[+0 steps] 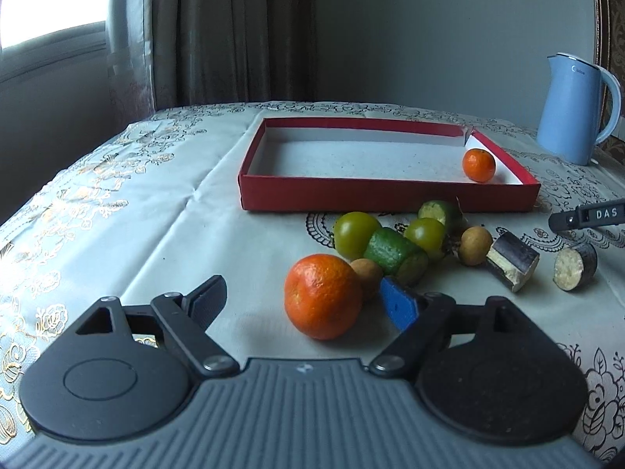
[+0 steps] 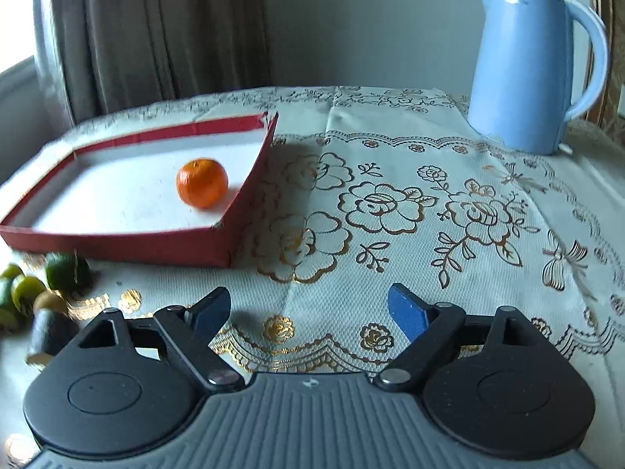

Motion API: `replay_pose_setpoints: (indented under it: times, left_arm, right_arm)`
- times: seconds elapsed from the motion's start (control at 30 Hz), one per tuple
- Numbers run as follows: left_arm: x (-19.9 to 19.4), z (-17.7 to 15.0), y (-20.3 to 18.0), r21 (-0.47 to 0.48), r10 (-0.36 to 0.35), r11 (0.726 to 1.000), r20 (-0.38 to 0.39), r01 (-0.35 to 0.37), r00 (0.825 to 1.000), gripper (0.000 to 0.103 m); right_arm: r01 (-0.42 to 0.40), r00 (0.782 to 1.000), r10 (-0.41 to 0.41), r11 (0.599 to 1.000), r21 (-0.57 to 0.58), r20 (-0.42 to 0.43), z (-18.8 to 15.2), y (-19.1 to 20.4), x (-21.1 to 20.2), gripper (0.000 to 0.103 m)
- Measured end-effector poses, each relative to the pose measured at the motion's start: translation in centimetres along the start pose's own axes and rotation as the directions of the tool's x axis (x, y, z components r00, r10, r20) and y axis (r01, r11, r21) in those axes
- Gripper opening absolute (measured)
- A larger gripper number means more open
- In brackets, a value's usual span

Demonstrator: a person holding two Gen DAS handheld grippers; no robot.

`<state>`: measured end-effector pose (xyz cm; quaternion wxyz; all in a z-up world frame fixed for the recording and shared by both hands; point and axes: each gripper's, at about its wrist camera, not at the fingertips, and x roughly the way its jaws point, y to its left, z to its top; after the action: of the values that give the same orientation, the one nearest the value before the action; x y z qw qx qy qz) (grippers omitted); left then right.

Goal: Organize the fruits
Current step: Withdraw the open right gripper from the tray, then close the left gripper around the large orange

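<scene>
Between my left claw's (image 1: 308, 306) spread fingers lies the big orange (image 1: 322, 296), a little to the right of middle, near the blue pad, not pressed. It is round, so no long axis matters. My left hand is the nearer one. My right claw (image 2: 308, 310) is wide and empty, over bare tablecloth (image 2: 390, 203). One small orange (image 2: 202, 188) already lies in the red box (image 2: 117, 244).

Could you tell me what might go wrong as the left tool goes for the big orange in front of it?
1. The large orange touches a small brown fruit beside it; the left tool, open around it, could pinch or knock that fruit.
2. A nudge may roll the round fruits across the tablecloth.
3. The small orange lies loose in the red box and may roll if the box is bumped.
</scene>
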<state>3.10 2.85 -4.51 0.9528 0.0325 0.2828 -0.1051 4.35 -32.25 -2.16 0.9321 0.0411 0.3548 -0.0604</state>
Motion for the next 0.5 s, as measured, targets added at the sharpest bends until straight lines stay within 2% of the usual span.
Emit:
replay_pose_setpoints:
  times: [0.03,0.07,0.1,0.5]
  left_arm:
    - [-0.02,0.04,-0.02,0.000,0.001,1.000,0.001,-0.001,1.000,0.084]
    - [-0.01,0.07,-0.07,0.002,0.005,1.000,0.001,-0.005,1.000,0.085]
    - [0.03,0.09,-0.08,0.004,0.007,1.000,0.000,-0.007,1.000,0.085]
    - [0.07,0.30,-0.74,0.034,0.008,0.999,0.016,-0.009,1.000,0.085]
  right_arm:
    - [0.012,1.000,-0.013,1.000,-0.016,-0.005,-0.06,0.27,0.00,0.089]
    - [0.033,0.999,-0.033,0.999,-0.019,-0.011,-0.12,0.40,0.00,0.101]
    - [0.060,0.998,-0.060,0.998,-0.011,-0.024,-0.14,0.33,0.12,0.103]
    - [0.054,0.998,-0.053,0.999,0.010,-0.033,-0.20,-0.18,0.27,0.103]
